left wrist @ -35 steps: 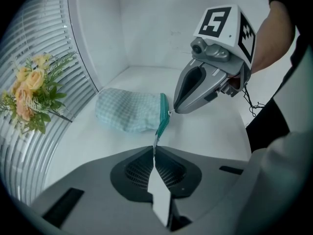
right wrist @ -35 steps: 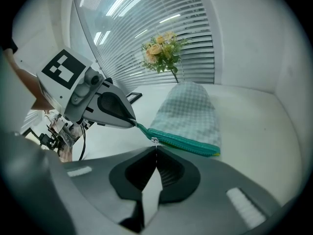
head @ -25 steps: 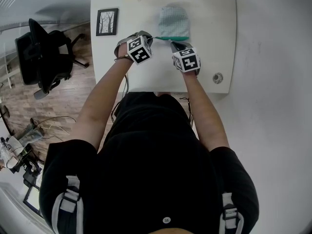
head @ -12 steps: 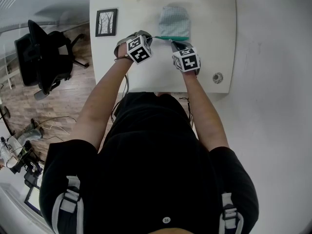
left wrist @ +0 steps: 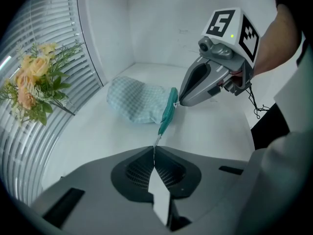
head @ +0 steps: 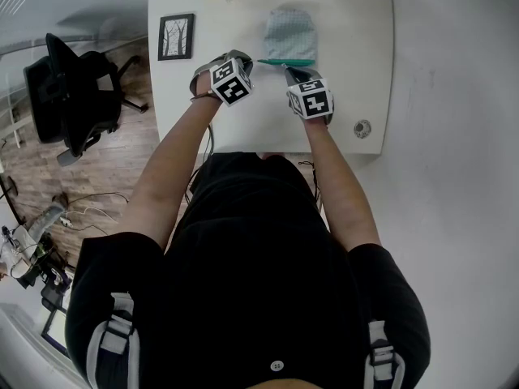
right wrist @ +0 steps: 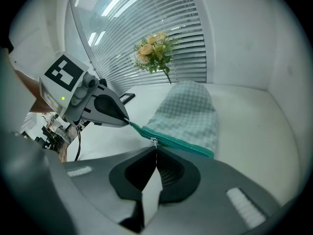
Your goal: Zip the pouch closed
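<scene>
Pouch (head: 289, 32) flat on the white table (head: 357, 39), teal zipper (head: 285, 62) along the edge nearest me. My left gripper (left wrist: 154, 149): fingers pressed together, pinching the zipper end (left wrist: 157, 139). My right gripper (right wrist: 155, 149): fingers pinching the zipper pull (right wrist: 154, 141).

Pouch (left wrist: 137, 102), centre of the left gripper view: soft woven cloth in a fine pale check, matt, slightly puffy. Along its edge the zip band (left wrist: 168, 112) is teal fabric tape, tighter in weave, with a faint sheen. Low centre in the right gripper view, a tiny zip pull (right wrist: 154, 142) glints silvery, metal by the look. Left gripper (left wrist: 154, 148) and right gripper (right wrist: 155, 148): smooth matt grey plastic shells, with dark ribbed pads (left wrist: 138, 170) inside. Table (head: 357, 47): white, smooth, low gloss. At the head view's left edge, floor (head: 32, 168) of brown wood-grain planks.
</scene>
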A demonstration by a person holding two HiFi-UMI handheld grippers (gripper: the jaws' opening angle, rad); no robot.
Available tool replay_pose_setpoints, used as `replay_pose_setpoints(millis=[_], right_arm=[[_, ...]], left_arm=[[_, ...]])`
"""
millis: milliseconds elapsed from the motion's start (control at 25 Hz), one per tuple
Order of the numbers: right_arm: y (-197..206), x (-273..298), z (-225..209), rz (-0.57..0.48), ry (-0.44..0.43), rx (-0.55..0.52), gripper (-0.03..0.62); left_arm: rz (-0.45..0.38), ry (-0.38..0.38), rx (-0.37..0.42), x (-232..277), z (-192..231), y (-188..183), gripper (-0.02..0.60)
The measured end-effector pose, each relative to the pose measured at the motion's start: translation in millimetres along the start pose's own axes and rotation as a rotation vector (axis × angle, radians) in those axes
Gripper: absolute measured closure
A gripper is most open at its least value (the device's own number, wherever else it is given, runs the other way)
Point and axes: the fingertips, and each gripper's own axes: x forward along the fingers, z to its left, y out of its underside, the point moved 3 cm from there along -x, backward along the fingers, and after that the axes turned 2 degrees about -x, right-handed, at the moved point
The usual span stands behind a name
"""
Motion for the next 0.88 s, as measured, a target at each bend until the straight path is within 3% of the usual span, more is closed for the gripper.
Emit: replay_pose_setpoints(millis=[320, 520, 880], right_arm=[[3.3, -0.7, -5.9, 0.0, 0.03, -0.001, 0.583], [14.7, -6.7, -25.5, 0.01, 0.057, 0.024, 0.585], [22.4, -15.3, -41.2, 0.008, 0.097, 0.042, 0.583]], left_arm=[[0.015, -0.015, 0.008, 2.0, -0.8, 1.3, 0.572], [0.027, -0.03, -0.036, -1.3, 10.1, 14.6, 0.572], [0.039, -0.041, -0.044, -3.2, 14.6, 25.8, 0.572]])
